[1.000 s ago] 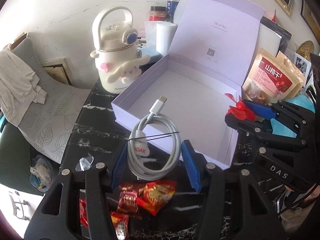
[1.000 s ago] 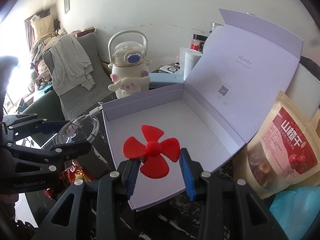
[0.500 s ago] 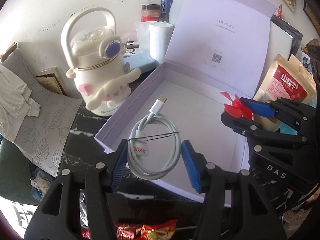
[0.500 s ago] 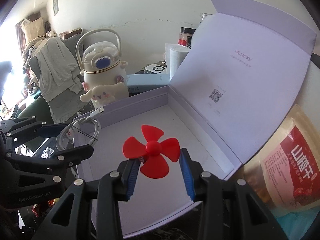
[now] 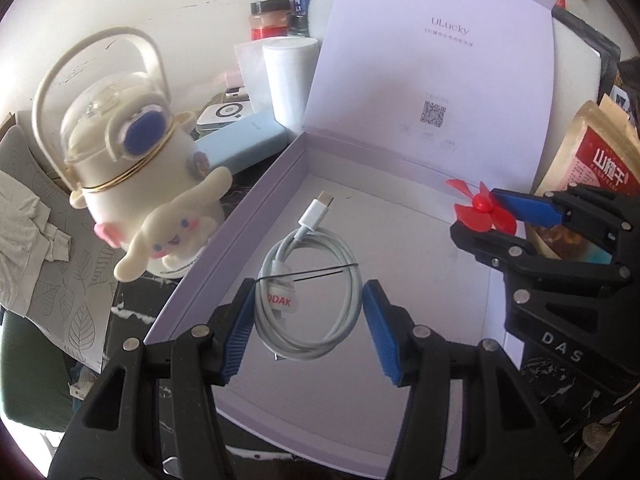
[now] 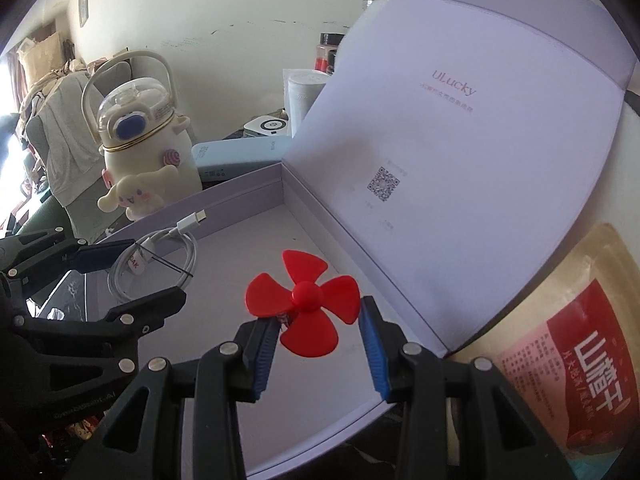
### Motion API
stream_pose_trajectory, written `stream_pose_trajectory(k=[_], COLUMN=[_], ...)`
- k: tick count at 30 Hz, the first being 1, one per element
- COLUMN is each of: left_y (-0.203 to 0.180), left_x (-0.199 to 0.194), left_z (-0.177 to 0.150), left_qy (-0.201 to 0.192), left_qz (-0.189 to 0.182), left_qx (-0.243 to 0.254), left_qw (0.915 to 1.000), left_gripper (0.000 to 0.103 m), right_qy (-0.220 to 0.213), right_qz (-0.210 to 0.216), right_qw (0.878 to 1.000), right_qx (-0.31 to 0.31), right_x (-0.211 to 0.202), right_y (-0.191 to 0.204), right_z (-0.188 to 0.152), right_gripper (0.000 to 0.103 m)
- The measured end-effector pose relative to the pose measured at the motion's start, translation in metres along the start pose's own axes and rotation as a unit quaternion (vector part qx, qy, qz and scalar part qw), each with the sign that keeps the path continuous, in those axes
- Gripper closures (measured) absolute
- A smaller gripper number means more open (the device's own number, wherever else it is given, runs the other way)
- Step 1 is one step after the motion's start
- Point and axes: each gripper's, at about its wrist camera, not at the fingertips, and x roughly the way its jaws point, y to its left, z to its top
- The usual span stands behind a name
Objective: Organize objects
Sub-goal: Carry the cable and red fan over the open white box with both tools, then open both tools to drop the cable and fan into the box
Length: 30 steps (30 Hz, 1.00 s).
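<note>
Mid-task: left gripper [image 5: 308,316] fingers pinch coiled cable [image 5: 308,292], right gripper [image 6: 318,344] fingers pinch red fan [image 6: 306,300], both over open box [image 5: 224,256]. Nothing released inside; box otherwise bare.

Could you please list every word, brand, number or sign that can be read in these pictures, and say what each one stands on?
"ULucky": inside of the box lid, with a QR code below it; the small lines under both are too blurred to read.
"ODAK": label on the white cable, its first letter hidden.
"DAS": body of the right hand-held gripper.
"山楂干": red snack pouch; its small print is unreadable.
Left hand-held gripper: body print seen from the right wrist is too blurred.
</note>
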Motion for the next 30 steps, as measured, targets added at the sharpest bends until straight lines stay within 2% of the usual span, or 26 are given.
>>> stream_pose_trajectory(k=[9, 19, 21, 23, 30], left_y=[-0.007, -0.006, -0.005, -0.003, 0.002], left_x=[0.032, 0.041, 0.04, 0.035, 0.014], left_z=[0.009, 0.013, 0.013, 0.01, 0.009], left_qy=[0.024, 0.04, 0.042, 0.041, 0.028], left_qz=[0.0, 0.017, 0.022, 0.028, 0.032], left_qx=[0.014, 0.007, 0.005, 0.003, -0.003], left_qw=[0.9996, 0.999, 0.9989, 0.9987, 0.9991], left_gripper=[0.051, 0.05, 0.049, 0.042, 0.037], right_qy=[0.004, 0.008, 0.004, -0.002, -0.018], right_qz=[-0.021, -0.032, -0.039, -0.04, -0.038], right_qw=[1.0, 0.999, 0.999, 0.999, 0.999], right_qx=[-0.005, -0.019, -0.02, -0.019, -0.017], right_x=[0.013, 0.016, 0.014, 0.009, -0.012], right_y=[-0.006, 0.003, 0.004, 0.005, 0.005], right_z=[0.006, 0.013, 0.014, 0.016, 0.018], right_gripper=[0.063, 0.062, 0.057, 0.048, 0.047])
